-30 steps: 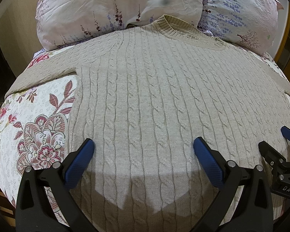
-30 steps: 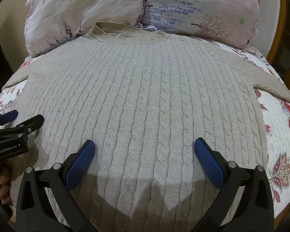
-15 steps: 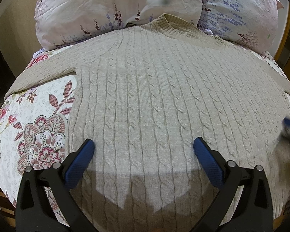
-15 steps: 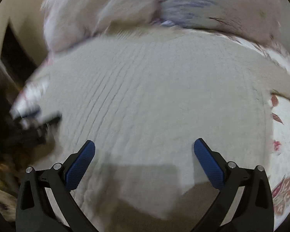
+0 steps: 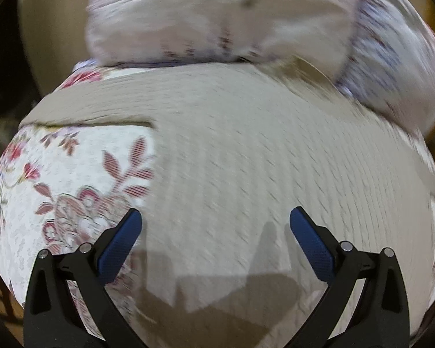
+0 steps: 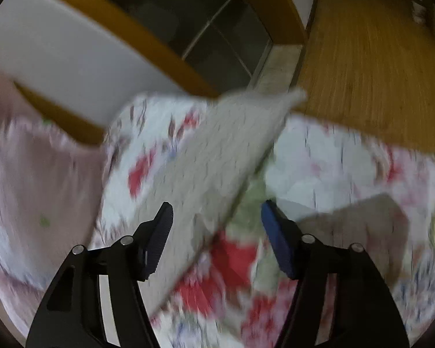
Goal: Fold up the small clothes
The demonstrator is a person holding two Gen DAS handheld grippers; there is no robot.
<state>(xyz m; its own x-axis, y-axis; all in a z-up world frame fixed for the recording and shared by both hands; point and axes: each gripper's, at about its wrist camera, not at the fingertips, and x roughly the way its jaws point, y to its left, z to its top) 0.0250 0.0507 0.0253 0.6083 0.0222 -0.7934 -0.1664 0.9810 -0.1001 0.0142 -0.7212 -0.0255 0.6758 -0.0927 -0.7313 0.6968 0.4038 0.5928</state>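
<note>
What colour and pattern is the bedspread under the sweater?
White bedspread with red-pink flowers and leaves, clearest in the left wrist view beside the beige knit sweater.

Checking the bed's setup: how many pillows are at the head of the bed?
2: a pink floral pillow at the sweater's collar, a lilac-patterned pillow to its right. Blur could hide more.

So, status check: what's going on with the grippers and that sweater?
Left gripper open, over sweater. Right gripper open, facing its sleeve. Nothing blocking.

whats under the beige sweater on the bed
The sweater lies flat on a floral bedspread, which shows beside its body and below its sleeve. The bedspread directly beneath the sweater is covered. Its collar end touches the pillows.
</note>
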